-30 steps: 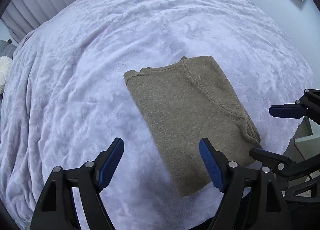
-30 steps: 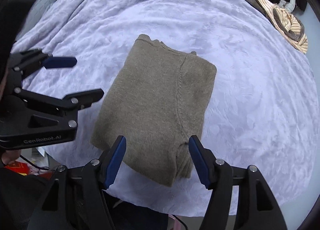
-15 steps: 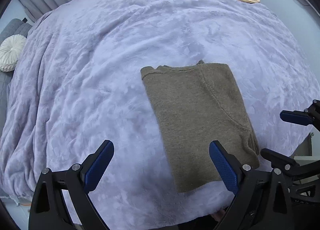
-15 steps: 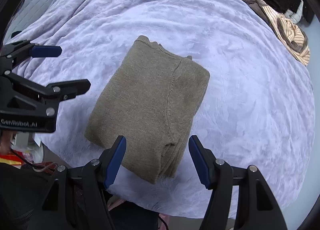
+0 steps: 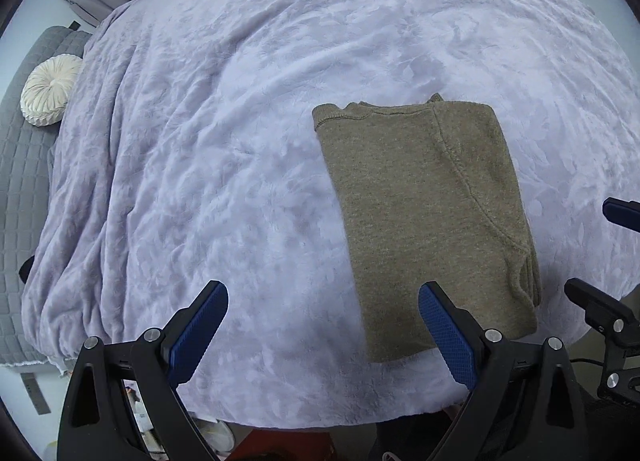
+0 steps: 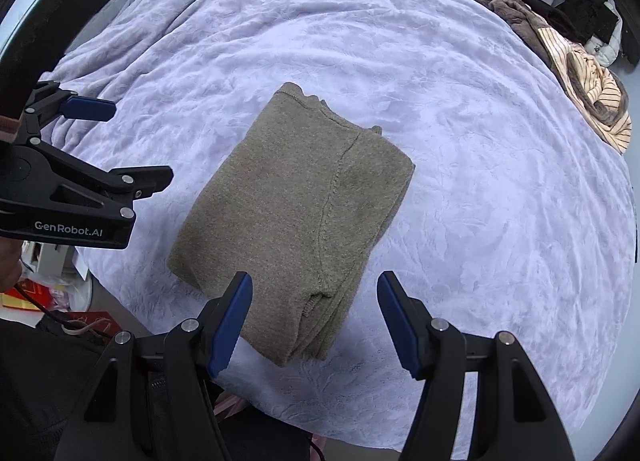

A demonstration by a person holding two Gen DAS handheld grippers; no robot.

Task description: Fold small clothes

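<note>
Sweater [image 5: 424,217]: olive-brown knit, folded into a compact rectangle, flat on the bed near its front edge, toward the right corner in the left wrist view. Sleeve seam visible across the top layer; layered edges stacked at the near right corner. Judged complete for this garment: no loose sleeve or hem outside the rectangle.

Remaining work, as a judgement: pile of unfolded clothes [image 6: 560,41] at the far right corner of the bed, striped, brown and black pieces heaped together, well apart from the sweater. Next garment likely to come from there.

Surface and room, largest first:
- Bed [image 5: 240,141]: covered by a lavender plush blanket with an embossed pattern, rumpled toward the left edge.
- Grey quilted cover [image 5: 20,181]: along the far left side, beyond the blanket.
- Round white cushion [image 5: 50,91]: on the grey cover, at the left edge.
- Floor clutter below the front edge: too dark to identify.

Left gripper [image 5: 322,331]: fingers spread wide, empty, above the front edge, right pad over the sweater's near left corner, contact not confirmed.

Right gripper [image 6: 314,321]: fingers apart, empty, above the sweater's near end, not touching it as far as visible.
</note>
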